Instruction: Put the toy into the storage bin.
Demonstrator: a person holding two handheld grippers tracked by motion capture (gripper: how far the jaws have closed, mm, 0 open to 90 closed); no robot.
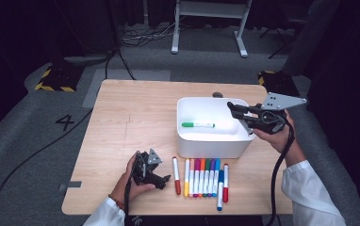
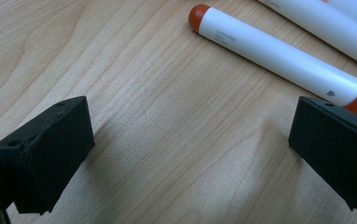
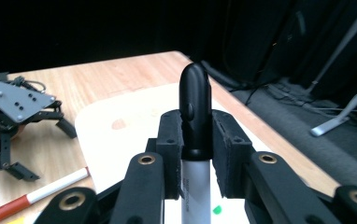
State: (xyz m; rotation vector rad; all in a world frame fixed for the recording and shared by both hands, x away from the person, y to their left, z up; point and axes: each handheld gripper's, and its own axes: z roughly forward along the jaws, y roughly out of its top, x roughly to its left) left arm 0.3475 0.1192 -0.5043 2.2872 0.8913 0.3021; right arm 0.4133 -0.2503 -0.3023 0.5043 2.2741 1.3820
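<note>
Nearest, the left gripper (image 1: pixel 161 180) is resting low on the table (image 1: pixel 135 113) with its jaws spread wide and nothing between them, sitting just beside the red marker (image 2: pixel 279 57), which is lying apart from the row of markers (image 1: pixel 205 176) along the front edge. Behind that row, the white bin (image 1: pixel 211 146) is holding a green marker (image 1: pixel 198 125) on its floor. Farther back, the right gripper (image 1: pixel 237 111) is hovering over the bin's right side, its jaws pinching a black marker (image 3: pixel 195 107) just below the cap, so the pen is pointing forward over the bin.

Judging from this, the work is moving markers into the bin. The grip is sitting close to one end, so the long barrel could be levering in the jaws; a quick tilt may let it swing or slip. Releasing too far right could bounce it off the rim onto the table. The left jaws, if closing now, risk nudging the red marker instead of catching it.
</note>
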